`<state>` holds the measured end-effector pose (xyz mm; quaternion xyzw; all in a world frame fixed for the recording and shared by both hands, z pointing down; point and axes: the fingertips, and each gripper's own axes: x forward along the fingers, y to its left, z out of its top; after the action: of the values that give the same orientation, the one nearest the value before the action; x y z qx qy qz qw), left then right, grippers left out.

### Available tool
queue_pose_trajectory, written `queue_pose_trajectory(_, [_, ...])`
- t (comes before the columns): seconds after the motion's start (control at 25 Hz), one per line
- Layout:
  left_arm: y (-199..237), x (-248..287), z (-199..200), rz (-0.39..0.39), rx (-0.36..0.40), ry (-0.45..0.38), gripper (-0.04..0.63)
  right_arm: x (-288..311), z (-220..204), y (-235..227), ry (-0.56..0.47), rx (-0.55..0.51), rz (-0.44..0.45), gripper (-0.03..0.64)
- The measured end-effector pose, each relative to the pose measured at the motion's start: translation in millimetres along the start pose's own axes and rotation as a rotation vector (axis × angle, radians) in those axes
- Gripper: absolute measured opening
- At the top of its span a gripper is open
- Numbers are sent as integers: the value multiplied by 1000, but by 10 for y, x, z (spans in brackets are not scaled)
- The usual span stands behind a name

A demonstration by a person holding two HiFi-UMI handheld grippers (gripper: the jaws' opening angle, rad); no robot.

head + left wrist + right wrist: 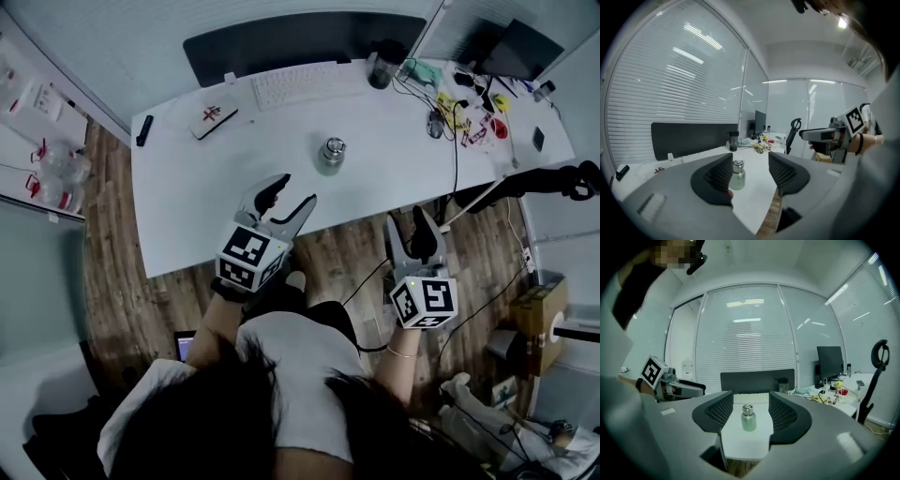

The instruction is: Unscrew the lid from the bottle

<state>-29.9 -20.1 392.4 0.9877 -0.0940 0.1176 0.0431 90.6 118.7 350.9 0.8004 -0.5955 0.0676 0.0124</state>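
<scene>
"Where is the small steel bottle (330, 157) with the silver lid (334, 144)?"
"Upright, lid on, midway along the white worktop (187, 178), nearer its front edge."
"And the grippers?"
"The left gripper (289, 199) and right gripper (412, 234) both gape empty at that edge, clear of the bottle."

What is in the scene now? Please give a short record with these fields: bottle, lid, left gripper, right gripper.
bottle: upright on the desk, nothing touching it
lid: on the bottle
left gripper: open, empty, at the desk's near edge, short of the bottle
right gripper: open, empty, in front of the desk, facing the bottle
</scene>
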Motion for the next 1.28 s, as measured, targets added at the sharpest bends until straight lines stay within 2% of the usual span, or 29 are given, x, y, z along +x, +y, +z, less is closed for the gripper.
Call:
queue_pose_trajectory(0.2, [71, 133, -109, -48, -24, 21, 288, 256, 22, 68, 18, -11, 50, 230])
queue_pose_trajectory(0.44, [152, 288, -280, -47, -58, 46, 322, 601, -33, 74, 46, -15, 137, 247])
queue_pose_trajectory(0.72, [404, 649, -460, 34, -68, 103, 343, 1179, -93, -42, 77, -28, 286, 256])
queue_pose_trajectory(1.08, [574, 1223, -397, 140, -103, 109, 367, 1868, -138, -279, 124, -47, 522, 261])
queue_pose_trajectory(1.28, [631, 1344, -403, 225, -127, 111, 375, 2122, -110, -330, 141, -56, 644, 262])
